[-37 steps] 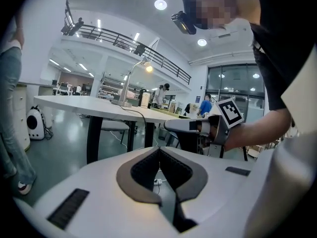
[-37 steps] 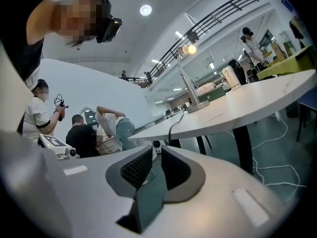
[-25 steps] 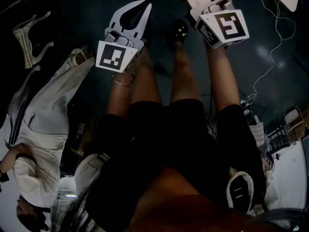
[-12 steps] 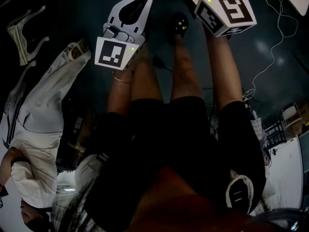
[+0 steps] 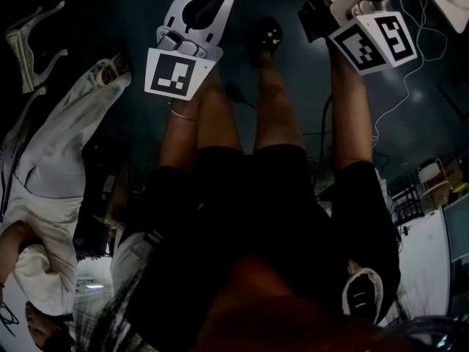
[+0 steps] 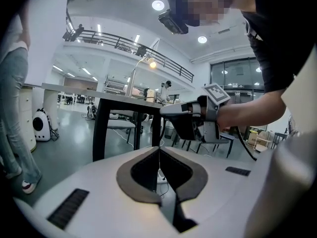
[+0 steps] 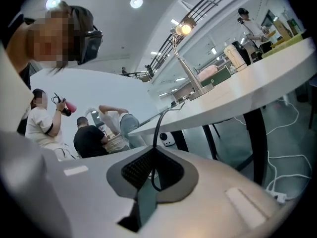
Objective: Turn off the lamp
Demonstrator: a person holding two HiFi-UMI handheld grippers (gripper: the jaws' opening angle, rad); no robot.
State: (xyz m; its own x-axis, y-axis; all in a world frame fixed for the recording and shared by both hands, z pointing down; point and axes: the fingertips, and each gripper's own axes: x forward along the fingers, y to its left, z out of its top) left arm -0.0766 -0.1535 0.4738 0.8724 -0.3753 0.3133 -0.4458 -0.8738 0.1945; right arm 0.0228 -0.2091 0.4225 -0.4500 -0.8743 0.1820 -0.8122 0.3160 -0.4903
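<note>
R tongs have just been closing and now sit narrow, tips pinched on a thin black cord. A loop of that cord shows lower down in the gap btwn the pads. L tongs are closed tip to tip w/ nothing held.

From the R tongs the cord rises, bends right and reaches the edge of the white desk. Lamp stands on that desk, well apart from both tongs. It has a thin bent arm w/ the head at top, and the bulb is lit.

L gripper view has the R tongs out to the right w/ their marker cube, near a black desk leg. The lamp glows above and behind.

Head view: both tongs point away from the person. L one is at left, R one at upper right w/ its tips cut off by the frame edge. Bare legs, dark shorts and a dark shoe show over a dark floor.

Bkgd of R gripper view: people grouped at left, one crouched in black, one in white w/ an arm raised. White power strip lies on the floor by the desk.
</note>
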